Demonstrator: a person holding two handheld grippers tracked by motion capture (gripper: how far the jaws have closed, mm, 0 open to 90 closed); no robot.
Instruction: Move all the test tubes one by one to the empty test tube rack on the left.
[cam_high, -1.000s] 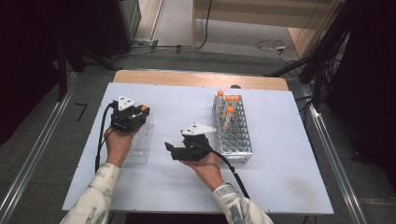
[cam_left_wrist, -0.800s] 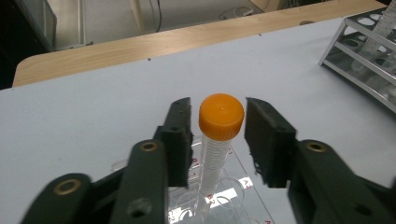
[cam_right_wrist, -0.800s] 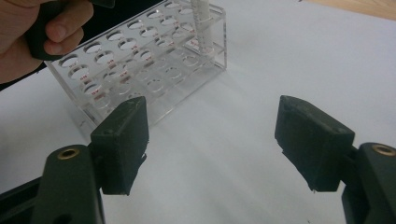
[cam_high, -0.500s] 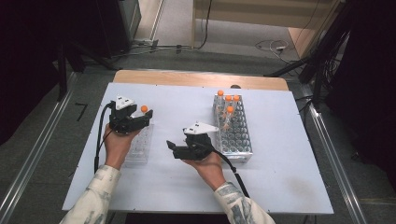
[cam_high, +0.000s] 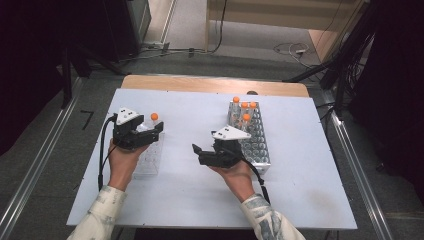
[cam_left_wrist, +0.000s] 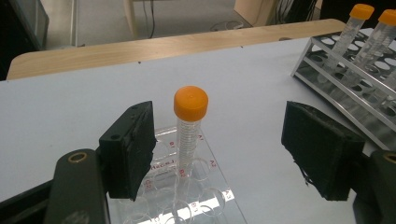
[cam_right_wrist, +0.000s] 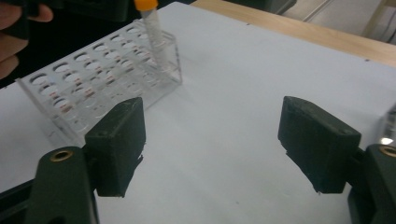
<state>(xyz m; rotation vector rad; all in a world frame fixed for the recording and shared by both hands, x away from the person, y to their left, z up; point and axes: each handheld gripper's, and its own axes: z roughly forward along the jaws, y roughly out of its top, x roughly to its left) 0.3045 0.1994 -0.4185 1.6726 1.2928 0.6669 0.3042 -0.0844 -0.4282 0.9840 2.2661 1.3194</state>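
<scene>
An orange-capped tube (cam_left_wrist: 189, 130) stands upright in a corner hole of the clear plastic rack (cam_left_wrist: 212, 196) at the table's left. My left gripper (cam_left_wrist: 219, 149) is open. Its jaws have just been opening and stand on either side of the tube (cam_high: 154, 118) without touching it. From above, the left gripper (cam_high: 152, 129) is over the clear rack (cam_high: 147, 160). My right gripper (cam_high: 197, 151) hovers mid-table and points left toward the clear rack (cam_right_wrist: 93, 79). Its jaws have just been opening further, and nothing is between them (cam_right_wrist: 210, 140).
A metal rack (cam_high: 262, 160) stands right of the right hand, with several orange-capped tubes (cam_high: 244, 107) at its far end. The same metal rack (cam_left_wrist: 336, 88) appears at the right of the left gripper view. A wooden edge (cam_high: 210, 85) runs along the back of the white table.
The left jaws have opened off the tube, which now stands free in the clear rack. The right hand has shifted a little toward the metal rack and risen.
</scene>
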